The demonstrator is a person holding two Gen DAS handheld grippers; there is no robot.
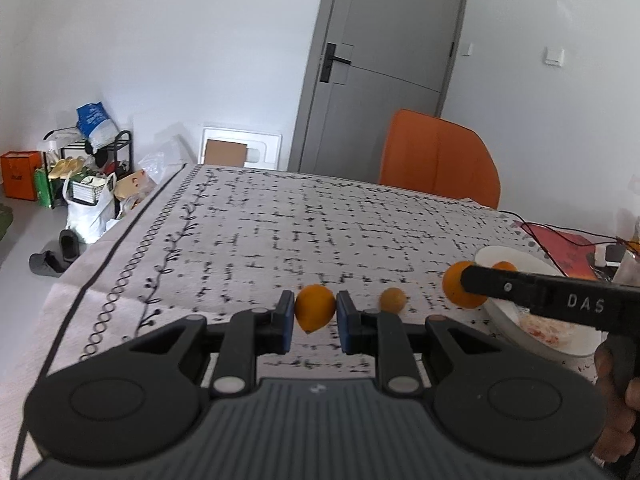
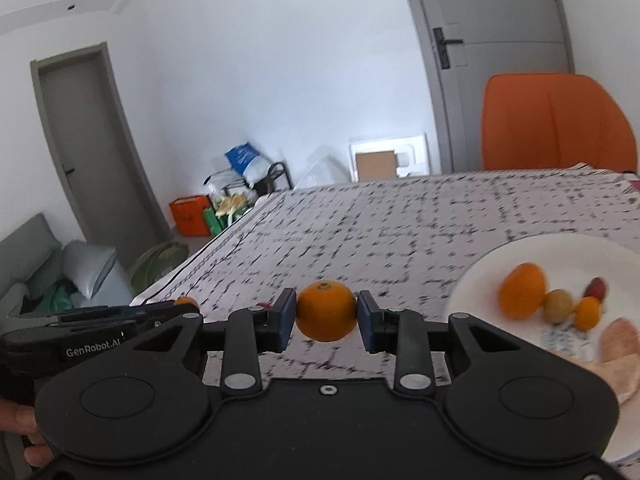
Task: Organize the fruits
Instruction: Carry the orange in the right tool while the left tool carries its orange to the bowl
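Fruit (image 1: 315, 309) in left tool (image 1: 312, 322)

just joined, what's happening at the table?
A person holds a gripper in each hand, sorting fruit. The left gripper is shut on a small yellow-orange citrus fruit. The right gripper clamps an orange. Both fruits are clear of the patterned tablecloth. The white plate already holds another orange, smaller fruits and peel. One small round fruit sits on the cloth.
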